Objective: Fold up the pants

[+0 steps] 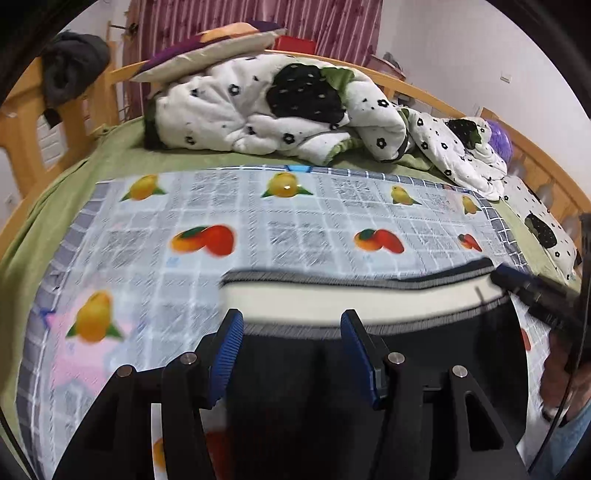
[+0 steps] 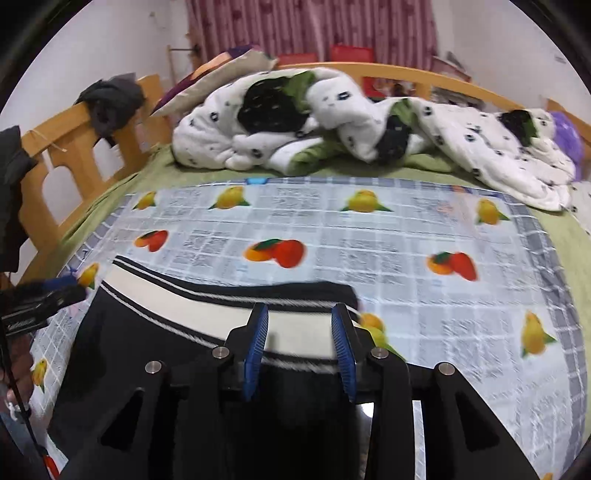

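Observation:
Dark pants [image 1: 424,354] with a cream, striped waistband [image 1: 332,299] lie on a fruit-print plastic sheet [image 1: 147,251] on the bed. My left gripper [image 1: 291,323] is open, its blue pads over the waistband's left part. My right gripper [image 2: 300,317] is open too, over the waistband's [image 2: 192,299] right end, above the pants [image 2: 122,354]. Each gripper shows at the edge of the other's view: the right one in the left wrist view [image 1: 517,282], the left one in the right wrist view [image 2: 59,291]. Neither grips cloth.
A rumpled white flower-print quilt [image 1: 258,110] and a pillow [image 1: 207,48] lie at the back of the green bed sheet [image 1: 66,192]. A wooden bed rail [image 2: 74,147] runs around, with dark clothes [image 2: 110,99] hung on it. A red curtain [image 2: 314,26] hangs behind.

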